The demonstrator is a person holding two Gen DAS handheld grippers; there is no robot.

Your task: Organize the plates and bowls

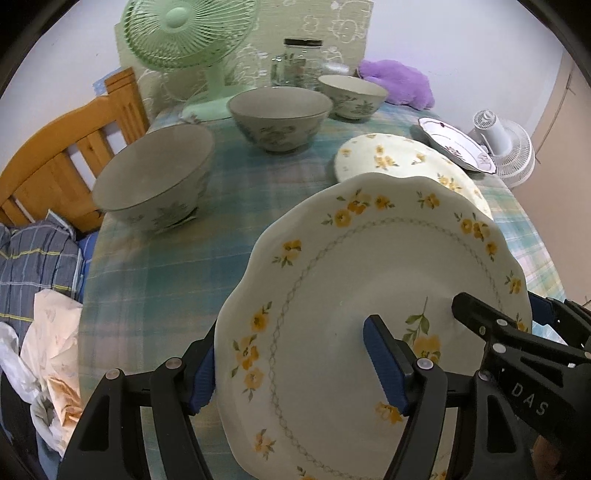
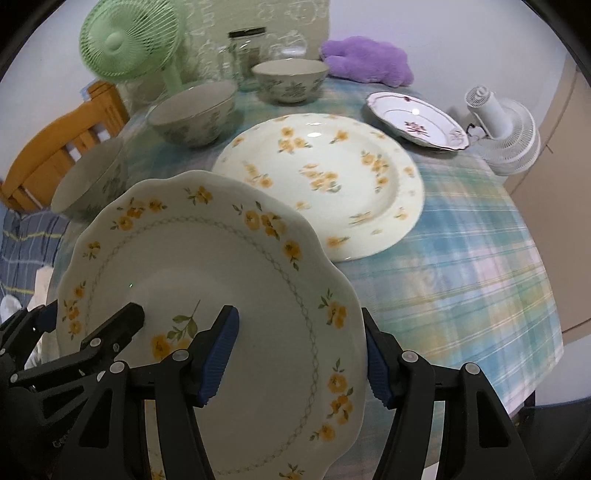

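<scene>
Low in both frames the scalloped plate (image 1: 369,295) sits pinched at opposite rims by left gripper (image 1: 299,369) and right gripper (image 2: 299,354), with the round plate (image 2: 325,177) just beyond, toward upper right.

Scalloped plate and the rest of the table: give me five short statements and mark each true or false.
1. Both tools grip the scalloped plate, the left tool and the right tool on opposite edges. True.
2. Three bowls stand on the table; the nearest is empty. True.
3. The bowls are stacked. False: they stand apart.
4. The round yellow-flower plate is held up. False: it lies on the tablecloth.
5. The desk fan is red. False: green.
</scene>
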